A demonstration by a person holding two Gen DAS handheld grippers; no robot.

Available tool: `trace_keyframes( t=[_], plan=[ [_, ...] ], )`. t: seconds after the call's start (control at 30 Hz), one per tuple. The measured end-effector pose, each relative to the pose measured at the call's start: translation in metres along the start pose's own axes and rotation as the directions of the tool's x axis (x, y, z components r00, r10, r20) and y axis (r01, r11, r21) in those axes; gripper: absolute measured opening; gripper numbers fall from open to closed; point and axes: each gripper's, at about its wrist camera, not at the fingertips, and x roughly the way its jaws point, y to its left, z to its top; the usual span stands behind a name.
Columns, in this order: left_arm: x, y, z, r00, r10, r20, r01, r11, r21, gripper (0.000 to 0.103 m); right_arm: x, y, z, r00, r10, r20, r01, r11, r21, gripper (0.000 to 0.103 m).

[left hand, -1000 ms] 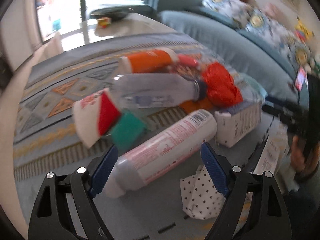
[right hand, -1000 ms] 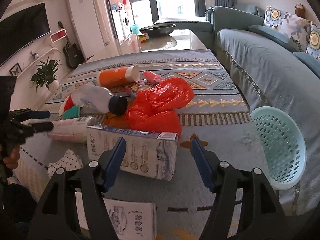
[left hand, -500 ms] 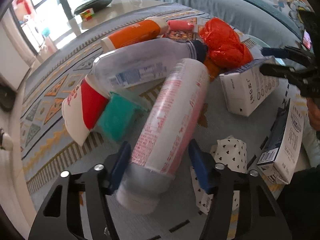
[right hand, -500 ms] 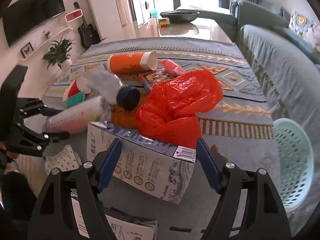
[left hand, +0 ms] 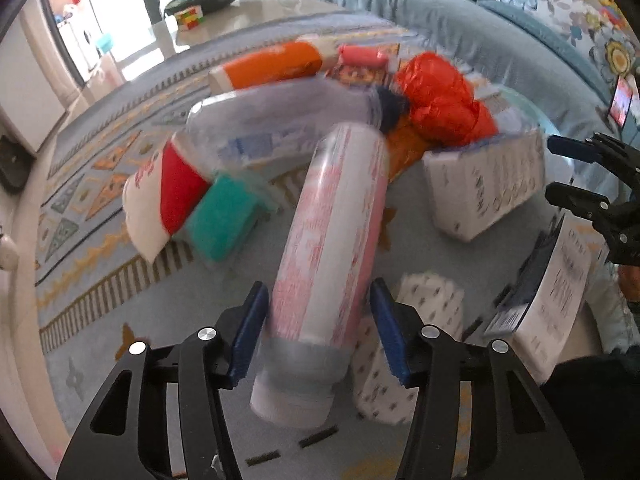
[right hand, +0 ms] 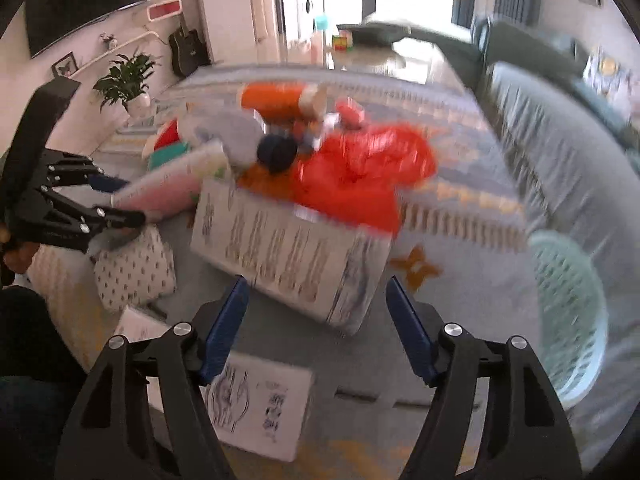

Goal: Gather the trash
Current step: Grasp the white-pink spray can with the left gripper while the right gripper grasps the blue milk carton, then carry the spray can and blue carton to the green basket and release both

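Taking the tall pink-and-white cylindrical plastic bottle as the landmark: to its left on the patterned grey rug lie a red-and-white paper cup and a teal sponge-like block, both smeared by motion blur. The left tongs have their blue pads pressed against the bottle's lower body, one on each side, so they are clamped on it; its white cap end points toward the camera and its far end reaches into the pile. Behind the bottle lies a clear plastic bottle with a dark cap, and beyond that an orange tube with a white end; their labels are unreadable. Right of the landmark bottle's far end sits a crumpled red plastic bag, with a white printed carton below it. A white polka-dot paper bag is partly hidden behind the right pad.

In the right wrist view the right tongs stand wide apart, holding nothing, with the near corner of the white carton between and just beyond the blue pads. Another white printed box lies under them, partly cut off by the left pad. Far right of the landmark, against the grey-blue sofa, rests a mint-green perforated plastic basket, blurred and clipped by the right arm.
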Motion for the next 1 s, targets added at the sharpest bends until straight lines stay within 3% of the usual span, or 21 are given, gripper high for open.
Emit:
trace_keyframes(
  t=[0.17,0.27,0.4,0.5,0.6,0.73,0.83,0.87,0.9,1.0],
  plan=[
    [0.016,-0.009,0.018,0.999,0.037,-0.035,-0.037,0.999,0.007,0.054,0.022,0.008,0.025,1.000,-0.006,-0.029,0.003,0.994,-0.106,0.072],
    [0.026,-0.013,0.019,0.996,0.084,-0.037,-0.084,0.996,0.010,0.052,0.042,0.007,0.032,0.991,0.083,-0.101,-0.094,0.989,-0.115,0.072],
    [0.022,-0.011,0.016,0.998,0.062,-0.017,-0.062,0.998,-0.023,0.048,0.040,0.013,0.024,0.983,0.136,-0.121,-0.152,0.979,-0.133,0.072],
    [0.012,-0.007,0.013,0.998,0.067,0.007,-0.066,0.996,-0.055,0.048,0.032,0.020,0.014,0.982,0.130,-0.135,-0.150,0.978,-0.146,0.072],
    [0.000,-0.003,0.009,0.998,0.047,0.041,-0.043,0.995,-0.094,0.048,0.026,0.028,0.005,0.964,0.199,-0.176,-0.224,0.965,-0.135,0.072],
    [-0.003,-0.007,0.009,0.997,0.030,0.066,-0.023,0.995,-0.100,0.048,0.031,0.045,0.004,0.971,0.147,-0.190,-0.186,0.961,-0.203,0.071],
    [-0.005,-0.011,0.009,0.996,0.033,0.078,-0.026,0.995,-0.092,0.048,0.042,0.051,0.008,0.971,0.135,-0.196,-0.175,0.963,-0.206,0.054],
    [-0.007,-0.011,0.009,0.996,0.032,0.084,-0.024,0.996,-0.091,0.048,0.043,0.050,0.008,0.970,0.144,-0.194,-0.182,0.963,-0.197,0.037],
    [-0.010,-0.012,0.010,0.995,0.030,0.097,-0.021,0.996,-0.092,0.048,0.043,0.048,0.009,0.970,0.152,-0.189,-0.186,0.967,-0.175,0.033],
    [-0.021,-0.013,0.014,0.990,0.010,0.143,0.004,0.995,-0.098,0.048,0.032,0.032,0.012,0.979,0.164,-0.124,-0.176,0.979,-0.100,0.032]
  ],
)
